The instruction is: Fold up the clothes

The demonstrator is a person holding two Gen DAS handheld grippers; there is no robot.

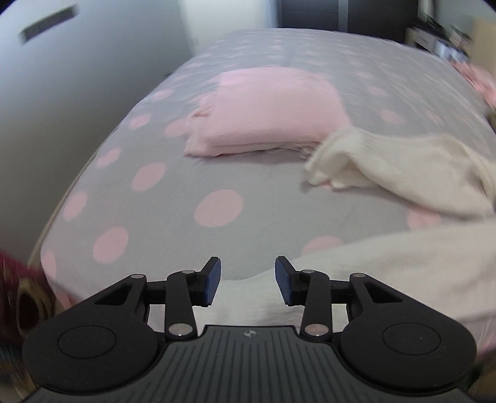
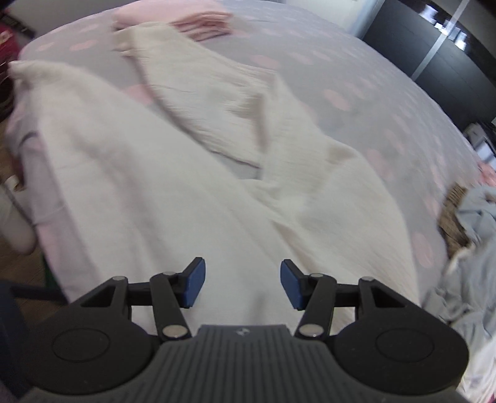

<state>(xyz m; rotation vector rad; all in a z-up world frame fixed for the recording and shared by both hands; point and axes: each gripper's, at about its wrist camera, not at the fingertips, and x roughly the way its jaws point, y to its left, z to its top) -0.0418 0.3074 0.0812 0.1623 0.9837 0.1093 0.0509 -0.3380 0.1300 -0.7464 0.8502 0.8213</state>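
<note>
A cream ribbed garment (image 2: 192,173) lies spread over the bed, one sleeve (image 2: 198,93) folded across towards its upper left. In the left wrist view its sleeve end (image 1: 387,167) and lower edge (image 1: 387,266) show at the right. My left gripper (image 1: 248,280) hangs open above that edge, nothing between its blue pads. My right gripper (image 2: 242,285) is open over the garment's body, and nothing is held. A folded pink garment (image 1: 266,108) rests further back on the bed, also seen as the pink stack (image 2: 192,21) at the top of the right wrist view.
The bed has a grey sheet with pink dots (image 1: 217,207). A pile of grey clothes (image 2: 471,235) lies at its right edge over a woven brown item (image 2: 452,217). A white wall (image 1: 62,108) runs along the left, dark furniture (image 2: 434,46) behind. A dark red object (image 1: 21,294) sits at lower left.
</note>
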